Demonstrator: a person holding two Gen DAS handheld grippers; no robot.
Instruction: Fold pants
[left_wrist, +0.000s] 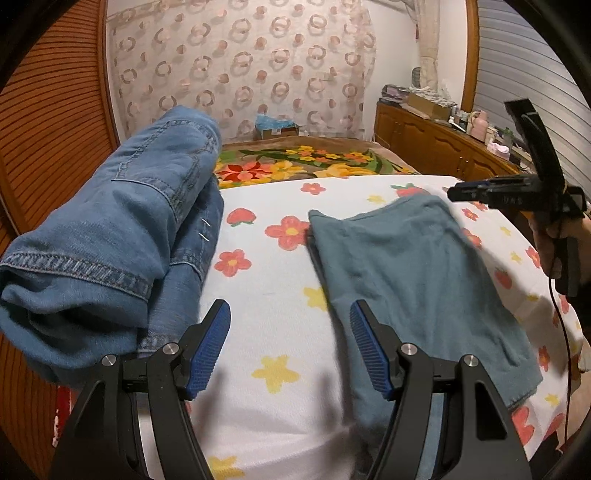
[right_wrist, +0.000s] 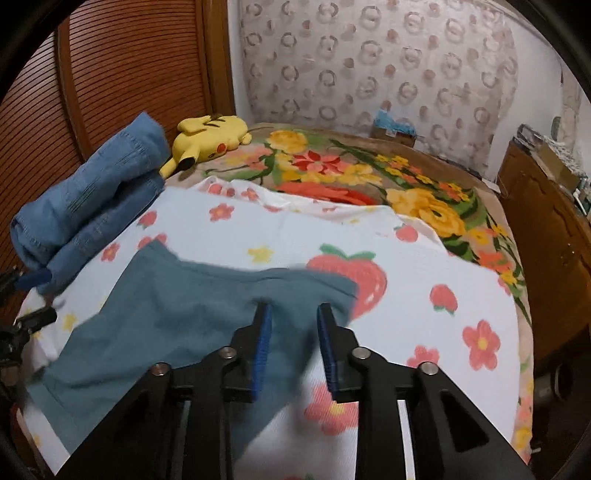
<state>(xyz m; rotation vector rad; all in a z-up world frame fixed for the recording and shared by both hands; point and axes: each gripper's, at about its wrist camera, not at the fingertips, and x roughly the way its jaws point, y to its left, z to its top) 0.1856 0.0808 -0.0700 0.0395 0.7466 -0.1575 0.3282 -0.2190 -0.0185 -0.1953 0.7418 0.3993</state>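
The bed (right_wrist: 424, 206) wears a flowered blanket. A white strawberry-print sheet (right_wrist: 424, 266) lies over it. On the sheet rest teal pants (right_wrist: 166, 306) and folded jeans (right_wrist: 85, 199).

Right gripper (right_wrist: 293, 314) parted above teal pants (right_wrist: 166, 314); nothing held.

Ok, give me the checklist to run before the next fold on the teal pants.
1. Teal pants flat on the floral sheet: ok.
2. Left gripper open and empty: ok.
3. Right gripper gripping cloth: not ok, jaws apart over the pants.
4. Folded jeans apart from the pants: ok.
5. Pants edges lined up: cannot tell, blurred.
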